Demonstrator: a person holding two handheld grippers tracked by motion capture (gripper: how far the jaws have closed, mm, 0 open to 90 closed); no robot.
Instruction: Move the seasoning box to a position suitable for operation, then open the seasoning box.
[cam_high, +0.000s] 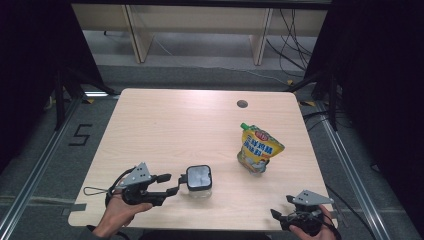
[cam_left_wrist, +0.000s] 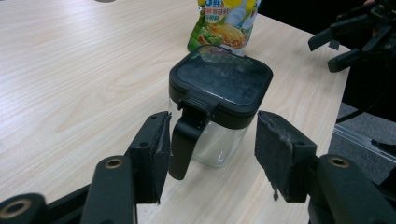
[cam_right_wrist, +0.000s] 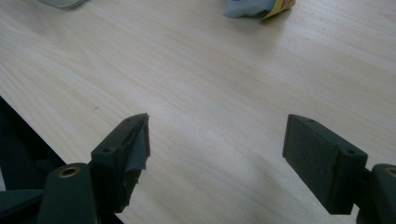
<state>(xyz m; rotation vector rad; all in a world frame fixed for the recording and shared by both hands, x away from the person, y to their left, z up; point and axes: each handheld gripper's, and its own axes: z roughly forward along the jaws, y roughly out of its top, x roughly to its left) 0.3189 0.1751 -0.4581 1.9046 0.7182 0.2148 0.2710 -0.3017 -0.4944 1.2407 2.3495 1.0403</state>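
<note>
- My left claw sits at about 7 o'clock on the pale wooden bench, held level and pointing toward 3 o'clock at the jar.
- Its jaws are released, spread wider than the handle; nothing is pinched.
- The small clear square jar with a black hinged lid stands upright just at the claw's tips, near the bench's front edge.
- In the left claw view, the jar's black curved handle hangs down in front of the jar, close against the left-hand pad; I cannot tell whether they touch. The right-hand pad stands apart from it.
- My right claw rests at about 5 o'clock by the bench's front corner, jaws spread and released, with bare wood between them in its own view.
- A yellow printed stand-up pouch with a green cap stands at about 3 o'clock, well apart from the jar and both claws.
</note>
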